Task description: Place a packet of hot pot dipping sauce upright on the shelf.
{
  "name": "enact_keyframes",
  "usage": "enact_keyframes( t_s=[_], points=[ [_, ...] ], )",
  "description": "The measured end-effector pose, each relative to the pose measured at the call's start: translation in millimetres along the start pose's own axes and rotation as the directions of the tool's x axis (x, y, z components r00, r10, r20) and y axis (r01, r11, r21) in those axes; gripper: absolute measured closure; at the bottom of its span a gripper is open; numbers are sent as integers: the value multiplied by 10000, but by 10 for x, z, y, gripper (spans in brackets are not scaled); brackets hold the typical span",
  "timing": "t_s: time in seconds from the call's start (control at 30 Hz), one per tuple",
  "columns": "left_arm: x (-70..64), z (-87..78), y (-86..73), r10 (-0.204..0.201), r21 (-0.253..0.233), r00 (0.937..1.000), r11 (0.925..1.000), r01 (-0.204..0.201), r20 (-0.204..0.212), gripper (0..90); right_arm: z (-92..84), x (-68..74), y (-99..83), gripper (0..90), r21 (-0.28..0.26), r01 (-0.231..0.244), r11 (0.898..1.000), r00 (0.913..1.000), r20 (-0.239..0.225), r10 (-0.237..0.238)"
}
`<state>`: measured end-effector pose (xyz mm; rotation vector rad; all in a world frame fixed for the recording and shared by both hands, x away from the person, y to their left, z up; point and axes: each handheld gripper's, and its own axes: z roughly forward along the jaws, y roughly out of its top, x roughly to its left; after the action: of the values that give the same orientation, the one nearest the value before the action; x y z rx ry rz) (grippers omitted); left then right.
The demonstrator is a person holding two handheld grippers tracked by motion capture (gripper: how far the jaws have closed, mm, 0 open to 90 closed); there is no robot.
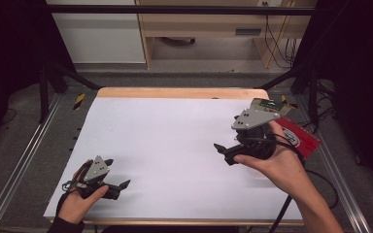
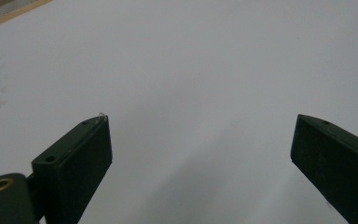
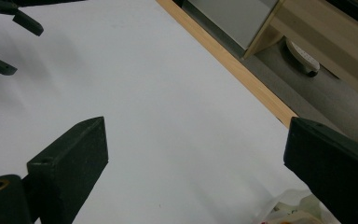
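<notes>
Both tools stood open and empty over the white tabletop (image 1: 175, 145). The right tool (image 1: 223, 151) hovered nearest the red packet (image 1: 301, 138) at the right edge; I judged it should turn toward it and approach low. The left tool (image 1: 119, 182) waited, well apart.

The table (image 1: 175, 145) is plain white with a pale wood edge (image 1: 179, 92) beyond the fingertips. Both grippers, left (image 1: 116, 173) and right (image 1: 223, 150), are black with grey top plates. Behind the right gripper's fingers lies a packet (image 1: 298, 136), red with a white-and-dark round mark; beside it a green-and-white packet (image 1: 267, 104)
</notes>
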<state>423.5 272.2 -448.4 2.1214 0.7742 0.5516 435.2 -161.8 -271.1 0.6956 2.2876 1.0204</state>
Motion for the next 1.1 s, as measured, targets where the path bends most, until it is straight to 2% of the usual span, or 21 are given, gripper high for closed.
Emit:
enact_keyframes(
  t_s=[0.1,0.5,0.73,1.1],
  points=[
    [6,-2,-2,5,10,10000,10000,-5,-20,53,43,34,-12,66,-158,-183,9997,9997,-157,181],
    [29,-15,-12,-79,-36,9999,10000,79,-113,50,262,239,-113,64,-144,-356,9993,9989,-309,351],
    [45,-25,-17,-140,-65,9998,9999,139,-157,50,428,385,-268,64,-88,-594,9982,9966,-578,588],
    [67,-32,-27,-269,-83,9992,9996,267,-287,46,688,513,-531,66,97,-1111,9938,9900,-869,1116]
  ],
)
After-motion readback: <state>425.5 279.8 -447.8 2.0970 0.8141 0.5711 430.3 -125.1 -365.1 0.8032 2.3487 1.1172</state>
